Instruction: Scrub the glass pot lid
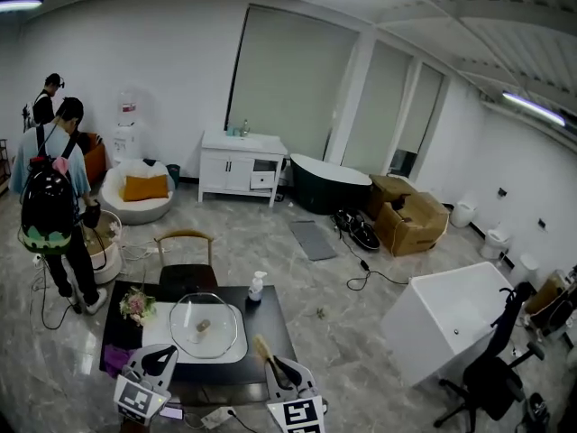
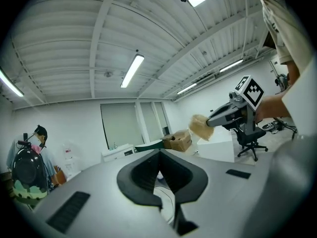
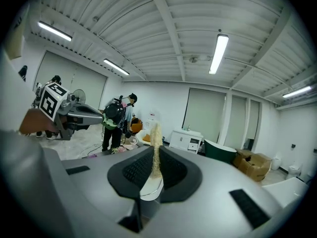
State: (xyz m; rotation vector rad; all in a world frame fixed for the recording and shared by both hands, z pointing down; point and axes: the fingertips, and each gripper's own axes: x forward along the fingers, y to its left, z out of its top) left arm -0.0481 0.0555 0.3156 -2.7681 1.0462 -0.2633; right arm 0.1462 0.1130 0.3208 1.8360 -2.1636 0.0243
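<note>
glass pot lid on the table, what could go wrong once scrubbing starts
1. The glass pot lid lies loose on the white tray, and the left gripper is shut on nothing. A scrubbing stroke may slide the lid.
2. The scrubber is pinched edge-on between the fingers of the right gripper, so it could twist out under pressure.
3. The soap bottle stands close behind the lid and might get knocked over.
</note>
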